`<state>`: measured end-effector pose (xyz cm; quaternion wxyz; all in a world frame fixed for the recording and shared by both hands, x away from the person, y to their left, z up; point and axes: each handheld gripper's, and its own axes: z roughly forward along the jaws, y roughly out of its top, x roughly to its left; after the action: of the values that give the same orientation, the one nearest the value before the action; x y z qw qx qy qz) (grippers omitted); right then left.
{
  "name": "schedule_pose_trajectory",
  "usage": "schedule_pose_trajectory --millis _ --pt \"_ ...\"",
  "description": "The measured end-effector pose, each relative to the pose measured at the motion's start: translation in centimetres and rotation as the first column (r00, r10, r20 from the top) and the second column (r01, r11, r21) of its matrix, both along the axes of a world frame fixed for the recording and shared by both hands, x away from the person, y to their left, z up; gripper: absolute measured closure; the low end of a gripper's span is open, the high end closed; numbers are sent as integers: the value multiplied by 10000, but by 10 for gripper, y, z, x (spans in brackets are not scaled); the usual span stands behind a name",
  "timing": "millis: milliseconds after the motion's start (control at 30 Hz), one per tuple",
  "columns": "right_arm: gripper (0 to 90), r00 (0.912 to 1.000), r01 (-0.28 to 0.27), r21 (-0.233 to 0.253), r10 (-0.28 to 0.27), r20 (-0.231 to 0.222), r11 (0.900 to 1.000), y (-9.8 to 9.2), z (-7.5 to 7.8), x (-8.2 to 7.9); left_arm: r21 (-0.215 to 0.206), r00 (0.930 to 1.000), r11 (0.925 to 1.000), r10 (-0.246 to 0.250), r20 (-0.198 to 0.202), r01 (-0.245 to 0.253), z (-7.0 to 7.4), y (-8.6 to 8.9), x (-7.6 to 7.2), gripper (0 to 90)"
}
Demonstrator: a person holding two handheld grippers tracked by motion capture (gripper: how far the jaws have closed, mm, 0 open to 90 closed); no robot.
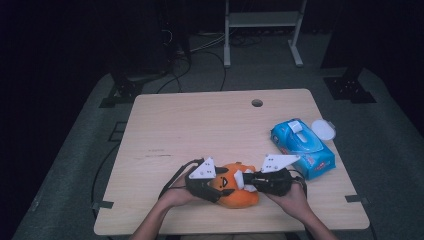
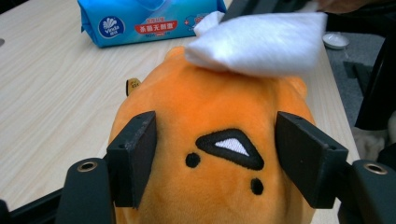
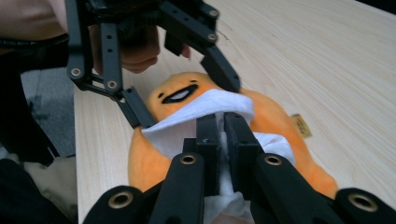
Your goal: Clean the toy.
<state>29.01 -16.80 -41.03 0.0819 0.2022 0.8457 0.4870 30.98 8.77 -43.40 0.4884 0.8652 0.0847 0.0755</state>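
A: How far along does the wiping look?

B: Under way, I'd judge. The round orange plush toy with a stitched face (image 1: pixel 235 189) lies at the near edge of the pale wooden bench (image 1: pixel 200 125). The folded white wet wipe (image 3: pixel 196 116) already rests on the toy's body, just below the face. Most of the fabric seems left to go over.

A: And the grippers?

B: The left gripper (image 2: pixel 219 158) steadies the toy, its fingers (image 2: pixel 133 156) pressed into either side of the face. The right gripper (image 3: pixel 223 135) comes in from the opposite side, its fingers closed tight on the wipe.

A: Anything else nearby?

B: A blue soft pack of wipes (image 1: pixel 302 147) lies at the right, with its white round lid (image 1: pixel 323 130) just beyond it, well apart from the toy.
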Motion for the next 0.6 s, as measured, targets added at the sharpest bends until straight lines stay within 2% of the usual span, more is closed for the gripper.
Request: schedule_pose_trajectory --millis 167,233,400,500,600 --pt "845 9978 564 -15 -564 -336 9984 -16 -6 9 -20 10000 10000 -19 96 19 0 -1 -1 315" --pt "844 9980 561 35 -560 -301 9984 -16 -5 7 51 9998 10000 -69 163 68 1 -3 -2 315" --pt "844 9998 119 -155 -117 157 9998 -1 1 1 172 9994 9997 -197 296 192 2 -7 -5 310" --pt "844 10000 64 -150 -63 77 9999 -1 0 2 -41 9999 9999 -147 -39 147 5 -3 -2 259" --pt "844 10000 -25 -192 24 -20 9998 -5 -2 1 -239 9992 9994 247 -305 -254 10 1 2 171"
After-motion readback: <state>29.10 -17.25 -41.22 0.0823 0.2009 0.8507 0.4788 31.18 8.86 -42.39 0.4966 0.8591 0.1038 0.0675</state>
